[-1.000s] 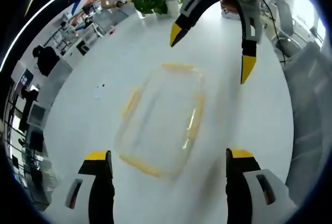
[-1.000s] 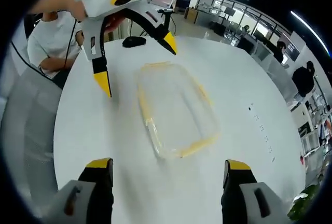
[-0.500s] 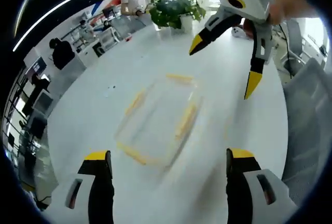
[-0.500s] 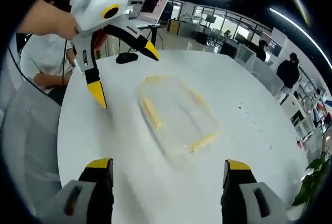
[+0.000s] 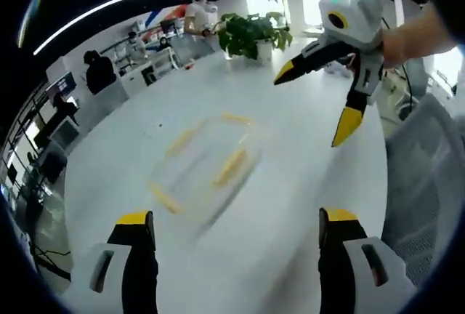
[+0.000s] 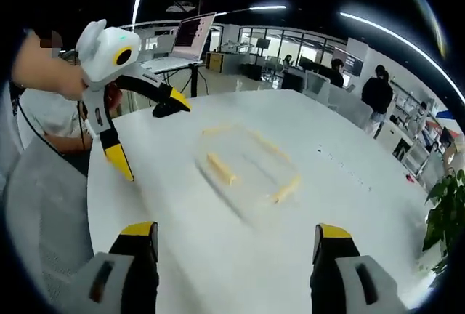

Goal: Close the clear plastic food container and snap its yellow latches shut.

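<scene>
A clear plastic food container with yellow latches lies flat on the white round table, blurred by motion; in the right gripper view the container sits mid-table. My left gripper stands open, well short of it, nothing between its jaws. My right gripper is open too and held back from the container. In the left gripper view the right gripper hangs open above the table's right side. The left gripper shows open at the left of the right gripper view, a hand holding it.
A potted plant stands at the table's far edge. A laptop and a dark mouse sit behind the container. A grey chair is by the table. Several people stand in the office beyond.
Both views have pulled back and tilted up, so the container looks smaller and farther. Both grippers remain open; the container itself has not visibly moved on the table.
</scene>
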The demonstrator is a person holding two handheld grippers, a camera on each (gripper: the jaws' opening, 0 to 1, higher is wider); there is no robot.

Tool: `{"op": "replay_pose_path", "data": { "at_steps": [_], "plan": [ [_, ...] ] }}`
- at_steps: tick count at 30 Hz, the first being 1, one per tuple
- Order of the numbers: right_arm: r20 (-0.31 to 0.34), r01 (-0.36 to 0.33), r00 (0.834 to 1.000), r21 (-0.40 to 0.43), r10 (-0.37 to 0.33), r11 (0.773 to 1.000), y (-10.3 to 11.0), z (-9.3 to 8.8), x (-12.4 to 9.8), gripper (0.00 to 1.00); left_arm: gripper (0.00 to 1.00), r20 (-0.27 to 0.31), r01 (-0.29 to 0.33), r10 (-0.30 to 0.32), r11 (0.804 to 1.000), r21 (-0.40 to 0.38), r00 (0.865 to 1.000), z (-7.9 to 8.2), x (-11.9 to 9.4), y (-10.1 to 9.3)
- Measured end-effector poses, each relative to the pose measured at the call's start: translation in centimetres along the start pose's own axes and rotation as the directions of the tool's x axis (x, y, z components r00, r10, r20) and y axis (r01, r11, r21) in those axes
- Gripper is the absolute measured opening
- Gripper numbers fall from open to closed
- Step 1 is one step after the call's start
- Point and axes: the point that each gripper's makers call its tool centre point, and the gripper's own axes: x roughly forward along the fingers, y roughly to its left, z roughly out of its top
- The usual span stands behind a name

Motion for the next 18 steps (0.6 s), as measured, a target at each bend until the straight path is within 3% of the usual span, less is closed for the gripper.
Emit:
{"op": "replay_pose_path", "data": {
  "at_steps": [11,14,18],
  "plan": [
    [0.076,0.061,0.995,0.038,-0.064,0.997,1.2,-0.8,-2.9,0.87,0.91,0.042,-0.057,0.061,0.994,-0.092,0.997,-2.2,-3.6,-1.3],
    [0.085,0.08,0.993,0.052,-0.084,0.995,1.4,-1.3,-3.7,0.86,0.91,0.082,-0.071,0.084,0.987,-0.146,0.993,-2.5,-4.9,-1.7],
    [0.1,0.082,0.991,0.069,-0.089,0.994,2.6,-2.0,-4.5,0.86,0.91,0.076,-0.093,0.108,0.98,-0.174,0.991,-3.6,-5.8,-2.3]
  ]
}}
